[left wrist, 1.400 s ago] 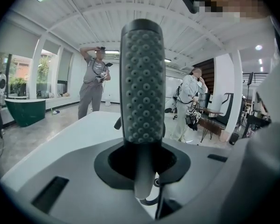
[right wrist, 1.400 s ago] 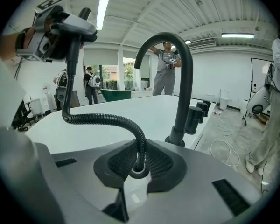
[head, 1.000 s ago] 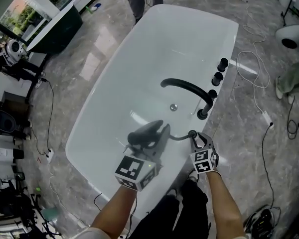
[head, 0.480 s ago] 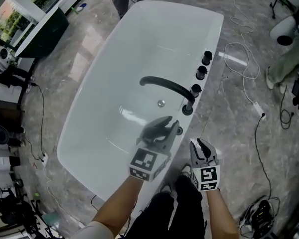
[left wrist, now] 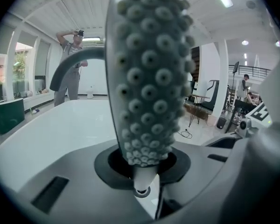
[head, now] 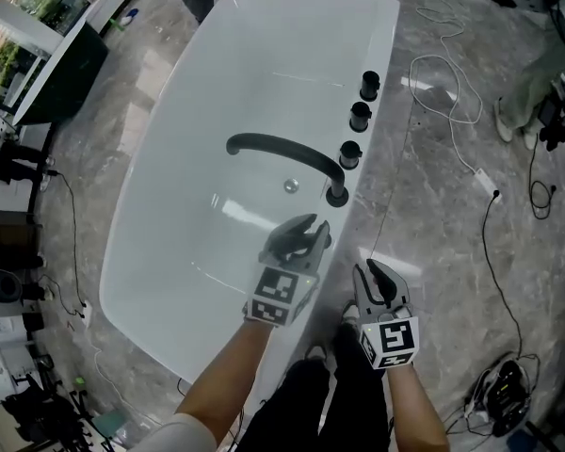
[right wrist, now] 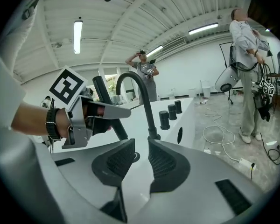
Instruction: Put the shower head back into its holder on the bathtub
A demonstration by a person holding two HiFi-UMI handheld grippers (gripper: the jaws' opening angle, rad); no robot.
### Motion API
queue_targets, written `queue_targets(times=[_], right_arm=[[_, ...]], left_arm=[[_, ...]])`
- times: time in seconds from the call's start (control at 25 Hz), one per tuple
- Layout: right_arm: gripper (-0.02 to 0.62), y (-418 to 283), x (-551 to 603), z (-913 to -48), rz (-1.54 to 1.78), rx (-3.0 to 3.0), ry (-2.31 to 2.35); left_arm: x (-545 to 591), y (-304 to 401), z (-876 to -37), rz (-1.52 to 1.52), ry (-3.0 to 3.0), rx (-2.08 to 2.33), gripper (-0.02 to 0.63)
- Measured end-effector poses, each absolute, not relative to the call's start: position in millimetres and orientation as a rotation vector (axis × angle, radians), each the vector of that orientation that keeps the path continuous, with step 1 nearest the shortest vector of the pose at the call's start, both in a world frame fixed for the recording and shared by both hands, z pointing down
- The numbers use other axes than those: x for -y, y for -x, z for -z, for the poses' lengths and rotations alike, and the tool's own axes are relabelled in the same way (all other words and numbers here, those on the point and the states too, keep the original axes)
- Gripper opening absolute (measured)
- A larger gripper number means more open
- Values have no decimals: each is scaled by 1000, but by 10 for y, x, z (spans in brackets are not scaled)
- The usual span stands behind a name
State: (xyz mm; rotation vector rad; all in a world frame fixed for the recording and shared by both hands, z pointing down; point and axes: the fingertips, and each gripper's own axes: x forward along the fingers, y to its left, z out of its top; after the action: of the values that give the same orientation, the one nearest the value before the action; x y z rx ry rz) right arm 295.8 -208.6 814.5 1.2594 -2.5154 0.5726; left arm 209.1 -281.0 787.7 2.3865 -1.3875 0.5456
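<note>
The shower head [left wrist: 149, 78], its face covered in pale rubber nozzles, stands upright in my left gripper [left wrist: 141, 171], which is shut on its lower end. Its tip hangs just above a small black ring, the holder [left wrist: 141, 191], on the white bathtub rim [head: 344, 252]. The right gripper view shows the shower head's black handle [right wrist: 113, 120] slanting down from the left gripper [right wrist: 79, 115] toward the holder [right wrist: 136, 157]. My right gripper [right wrist: 141, 164] is beside the tub, with a small gap between its pads and nothing in it. In the head view the left gripper [head: 299, 238] is over the rim and the right gripper [head: 377, 281] is off it.
A black arched faucet [head: 287, 153] and three black knobs [head: 360, 116] stand along the tub's right rim. White cables [head: 452, 92] lie on the marble floor. One person [right wrist: 144, 73] stands past the tub's far end and another [right wrist: 247, 55] at the right.
My left gripper has carried the shower head down and toward the rim near the faucet base. My right gripper has drawn back from the rim toward me.
</note>
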Motion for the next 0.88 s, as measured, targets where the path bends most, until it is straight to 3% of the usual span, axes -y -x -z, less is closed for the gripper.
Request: queue_targets(times=[0.88], right_arm=[[97,-3030,2176,-8127,-603,2537,-1291]], left_arm=[[2830,-2246,-8535,-663,-2375,1344,75]])
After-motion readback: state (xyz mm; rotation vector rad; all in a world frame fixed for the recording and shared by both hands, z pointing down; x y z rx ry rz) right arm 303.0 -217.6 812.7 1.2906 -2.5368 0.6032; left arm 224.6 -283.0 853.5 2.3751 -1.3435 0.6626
